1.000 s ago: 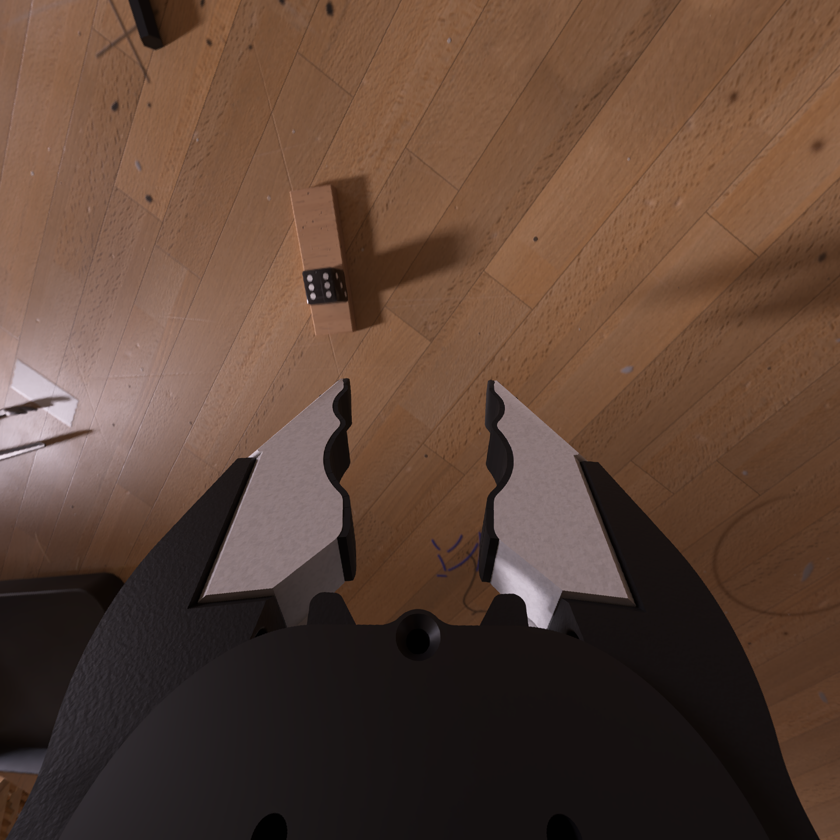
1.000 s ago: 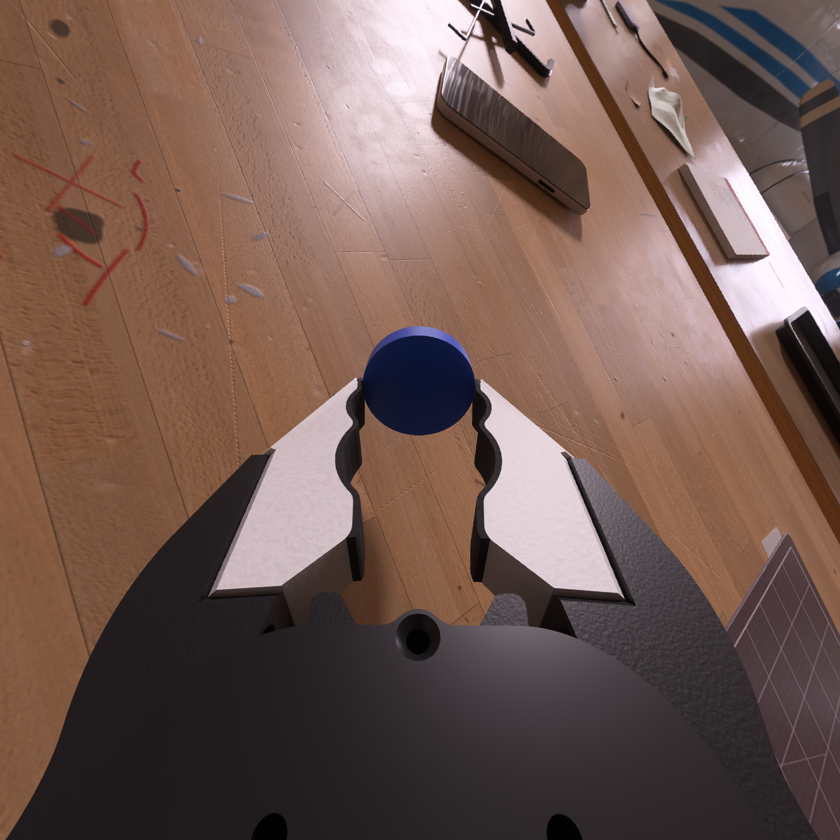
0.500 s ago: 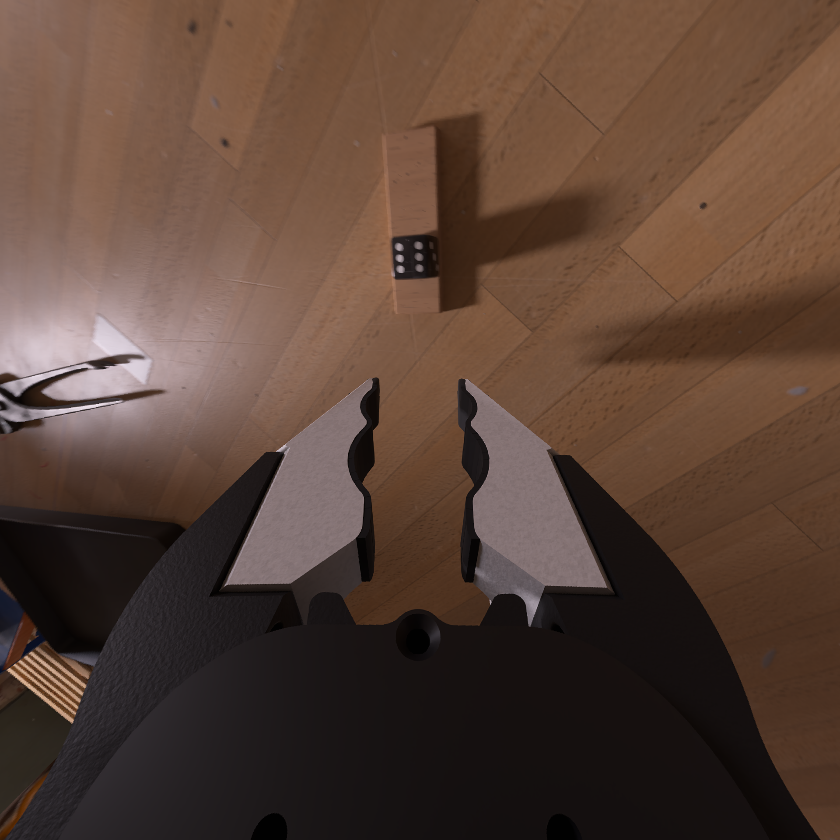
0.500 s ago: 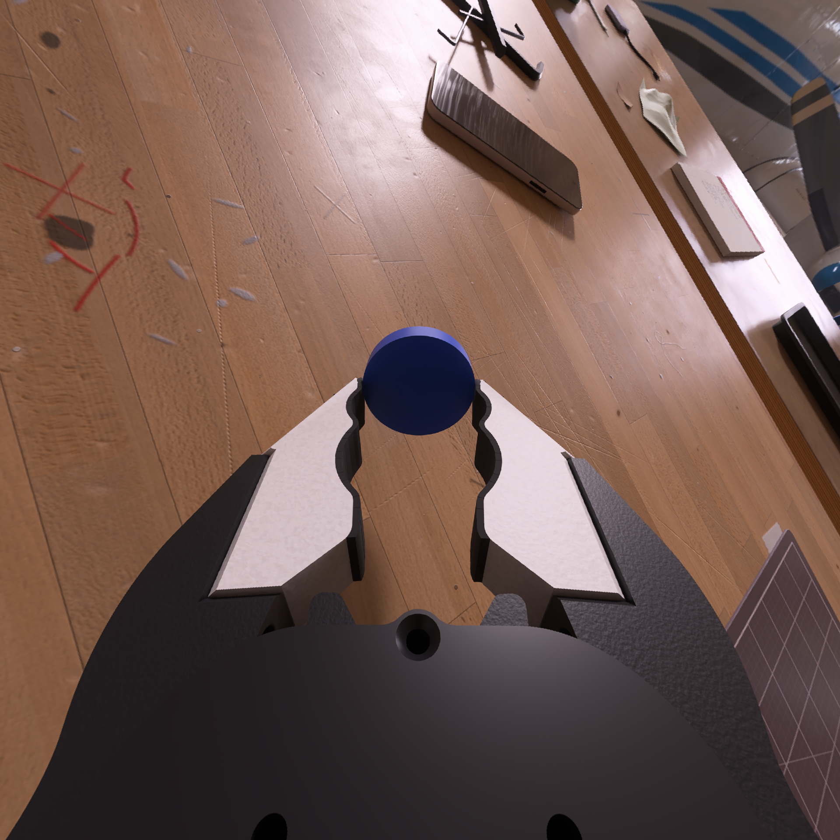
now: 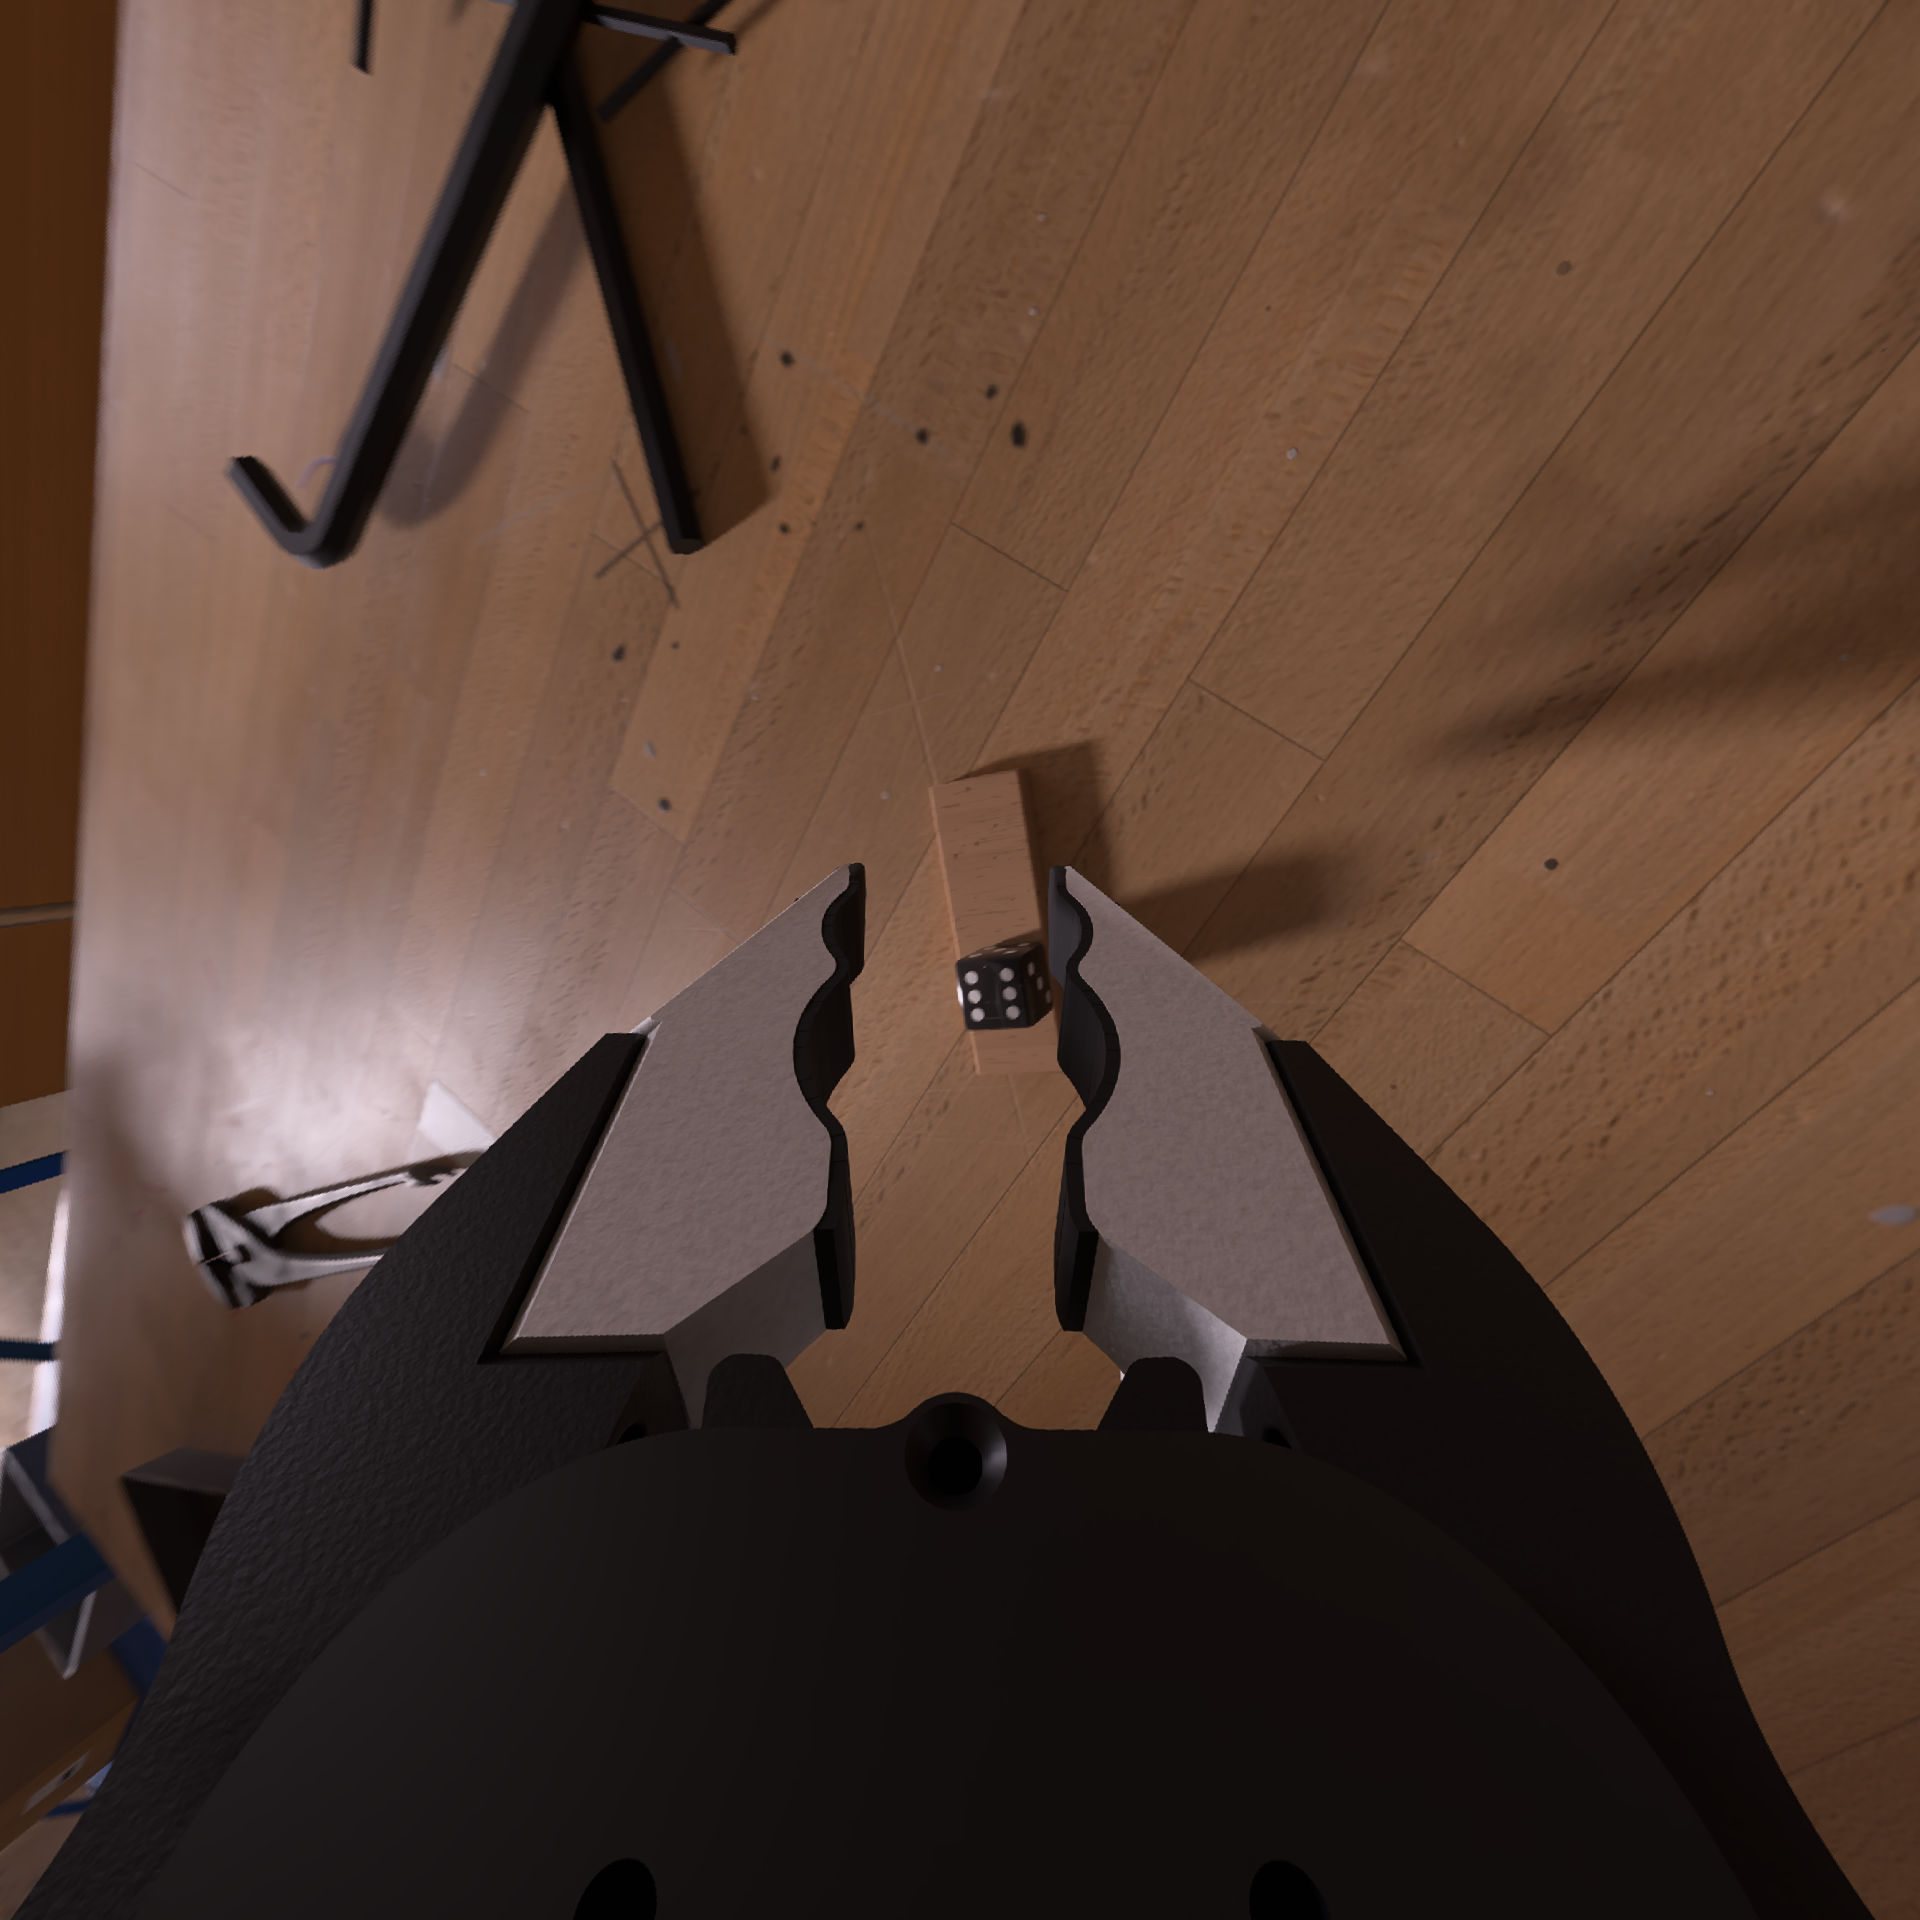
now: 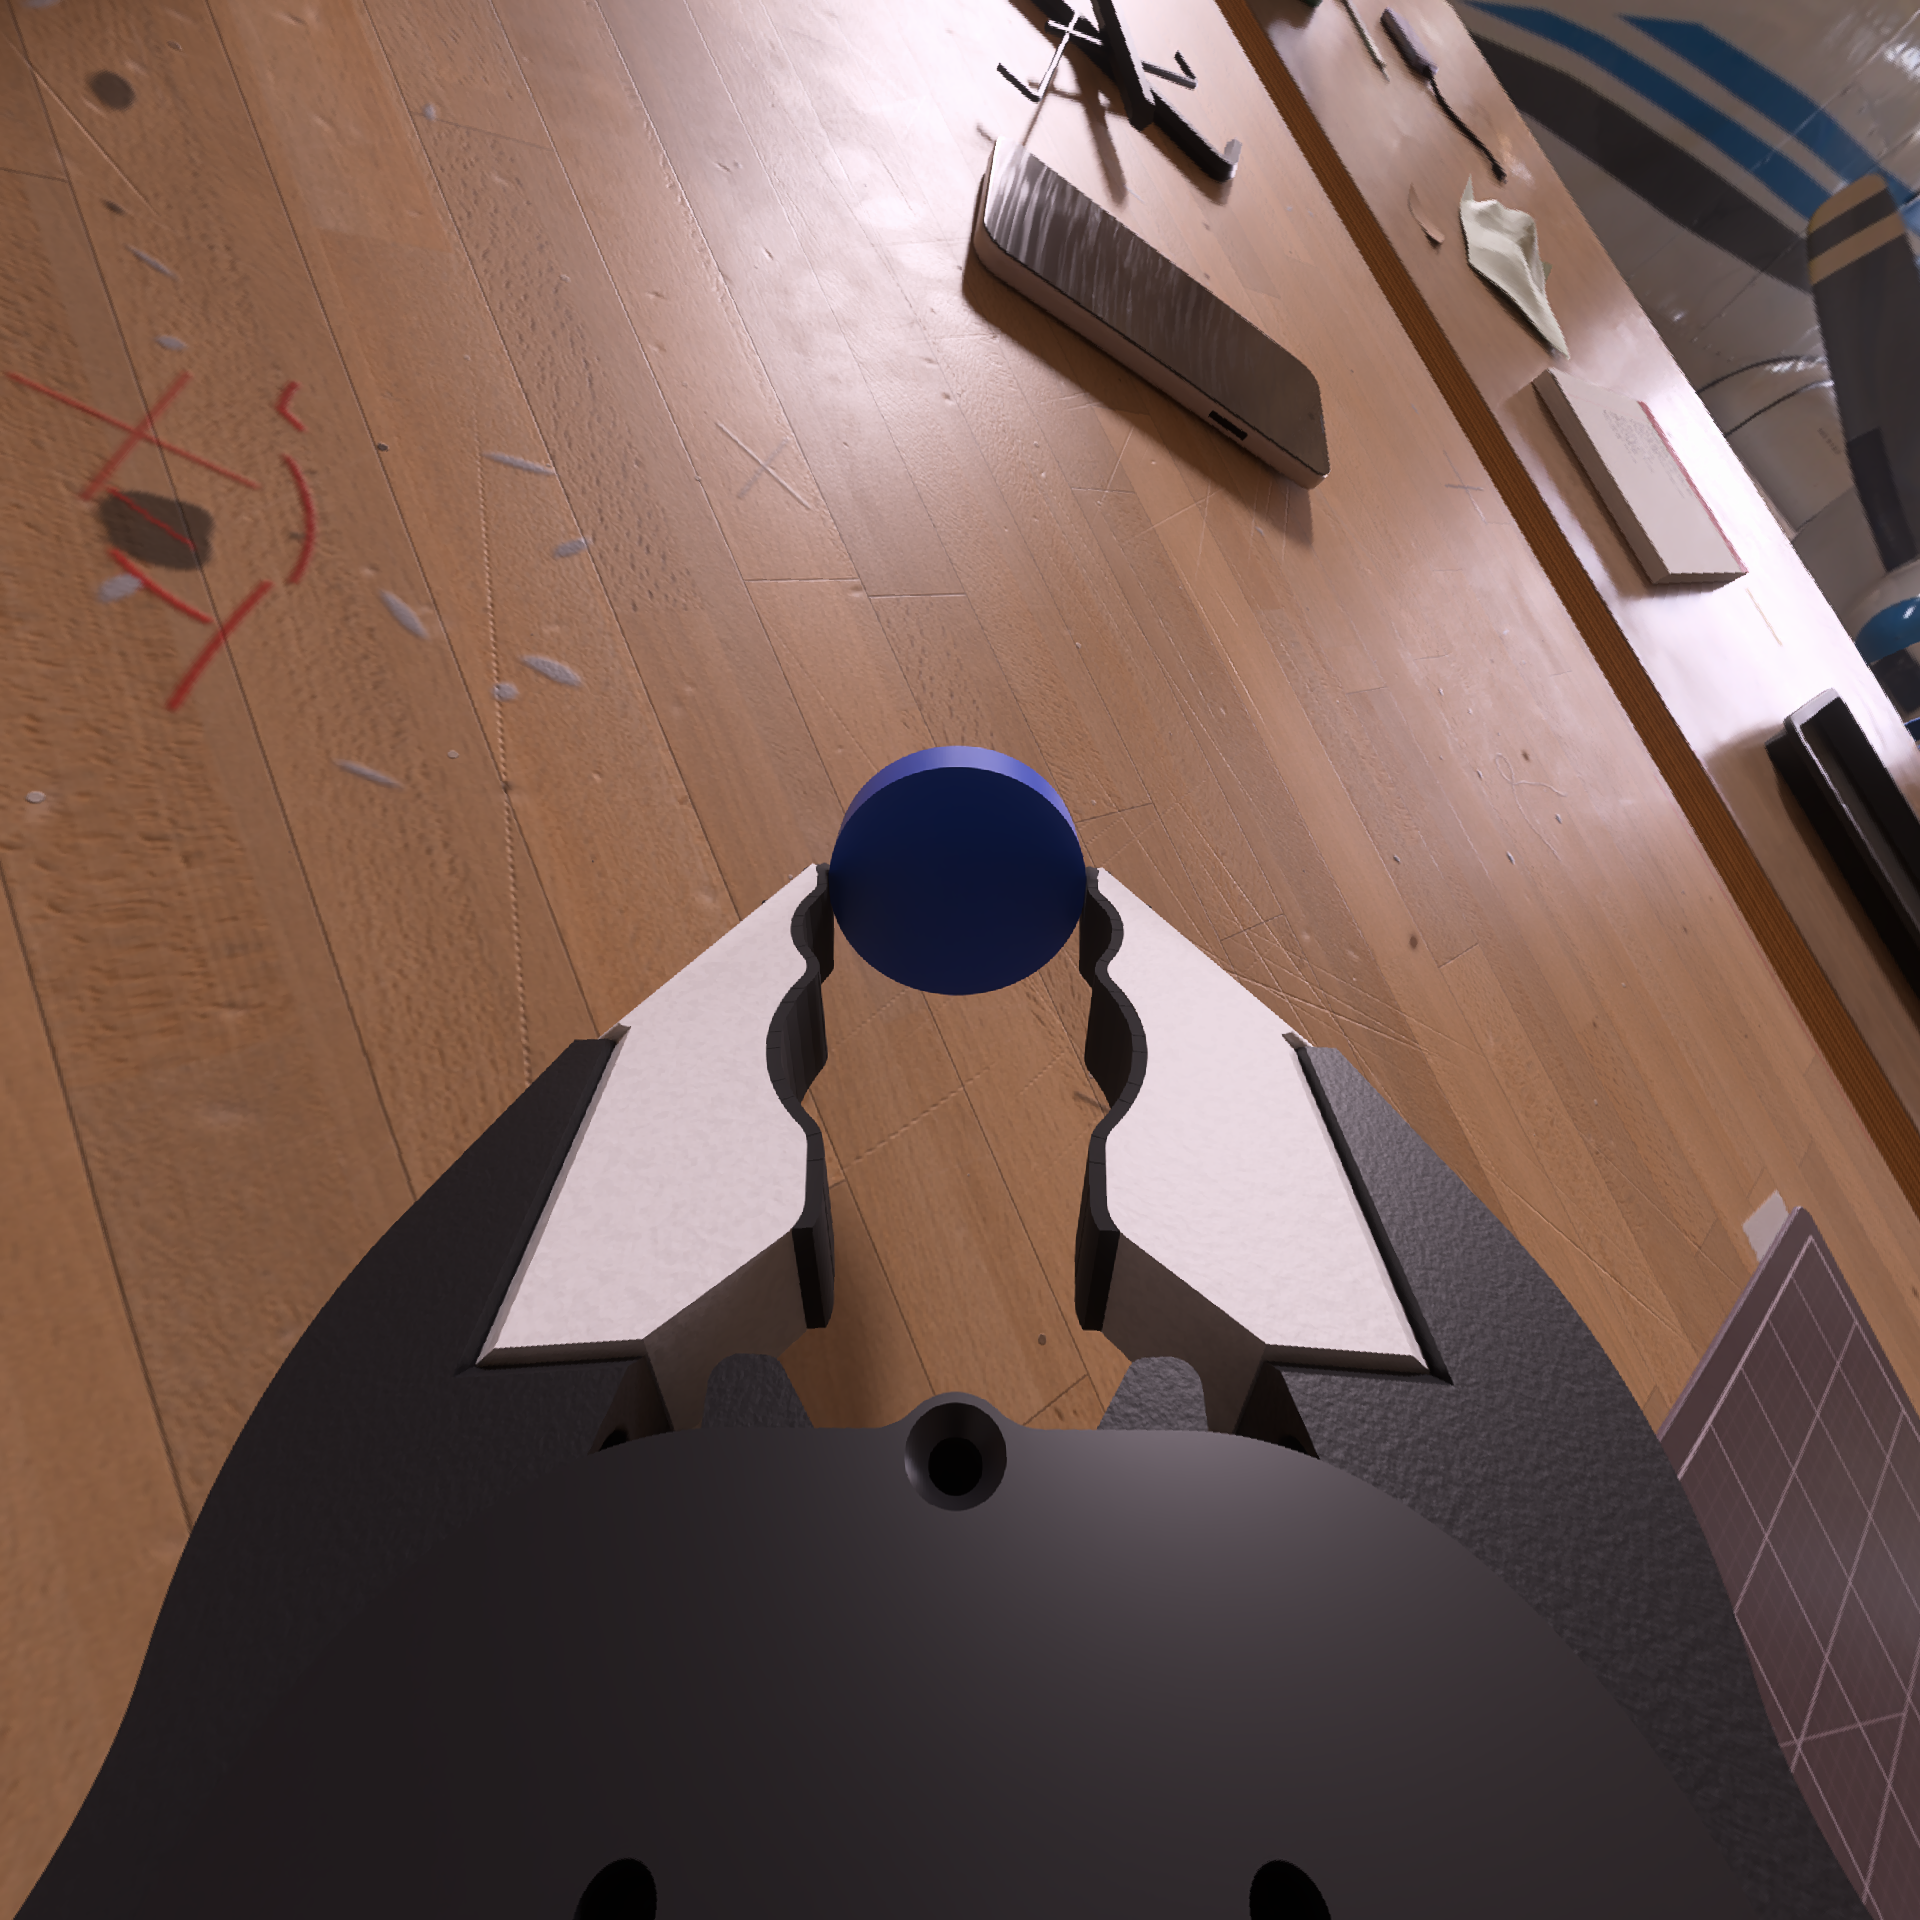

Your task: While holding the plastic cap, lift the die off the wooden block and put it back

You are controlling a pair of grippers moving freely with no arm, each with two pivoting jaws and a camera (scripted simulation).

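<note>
In the left wrist view a black die (image 5: 1003, 987) with white pips sits on the near end of a small wooden block (image 5: 985, 868) lying on the wooden table. My left gripper (image 5: 954, 881) is open and hangs above them, so the die and block show in the gap between the fingers, close to the right finger (image 5: 1164, 1081). In the right wrist view my right gripper (image 6: 956, 881) is shut on a round blue plastic cap (image 6: 956, 878), held at the fingertips above the table.
A black metal stand (image 5: 520, 281) lies at the far left, and a black-and-white striped tool (image 5: 301, 1236) on a white paper lies left of my left gripper. In the right wrist view a dark flat slab (image 6: 1153, 312) lies ahead, and a gridded mat (image 6: 1818, 1475) sits right.
My left gripper has come over the block, so the die now shows between its fingers, and the jaws stand a little wider than half a second ago. The right gripper barely moved and keeps the cap.
</note>
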